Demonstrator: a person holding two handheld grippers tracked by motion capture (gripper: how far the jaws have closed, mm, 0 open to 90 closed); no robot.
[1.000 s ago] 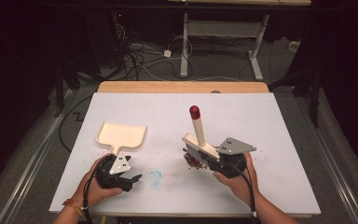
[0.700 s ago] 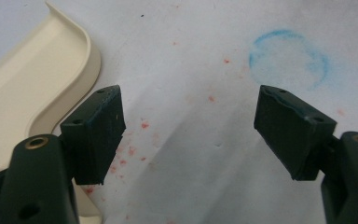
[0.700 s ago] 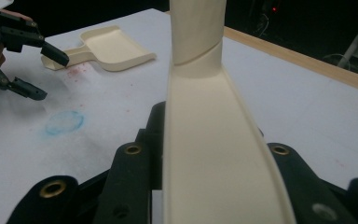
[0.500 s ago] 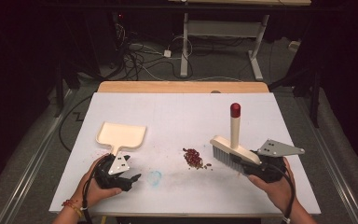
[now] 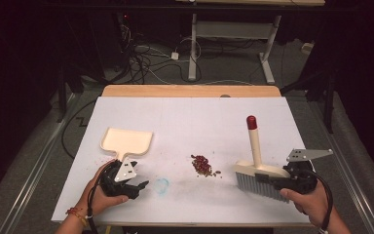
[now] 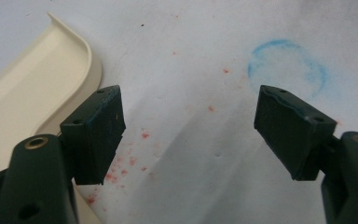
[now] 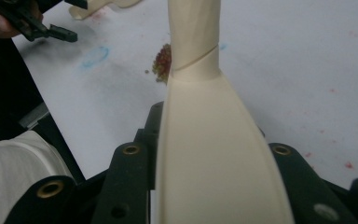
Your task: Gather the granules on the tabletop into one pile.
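A cream dustpan (image 5: pixel 126 141) lies at the table's left, its handle pointing at my left gripper (image 5: pixel 139 185). That gripper rests on the table, open, with nothing between its jaws (image 6: pixel 191 130); the dustpan's edge (image 6: pixel 32 88) is beside the left jaw. A small pile of red crumbs (image 5: pixel 203 165) sits mid-table. My right gripper (image 5: pixel 272 181) is shut on the cream brush (image 5: pixel 254 146), which has a red-capped handle and grey bristles, right of the pile. In the right gripper view the brush (image 7: pixel 205 140) stands between the jaws, with the crumbs (image 7: pixel 162 58) behind it.
A faint blue circle (image 5: pixel 161 185) is drawn on the white table just right of the left gripper. Red specks dot the surface near the dustpan. A wooden strip (image 5: pixel 190 90) borders the far edge. Cables and desk legs lie on the floor beyond.
My right gripper has carried the brush rightwards, from over the crumb pile to the table's right side. The left gripper and the dustpan have stayed put.
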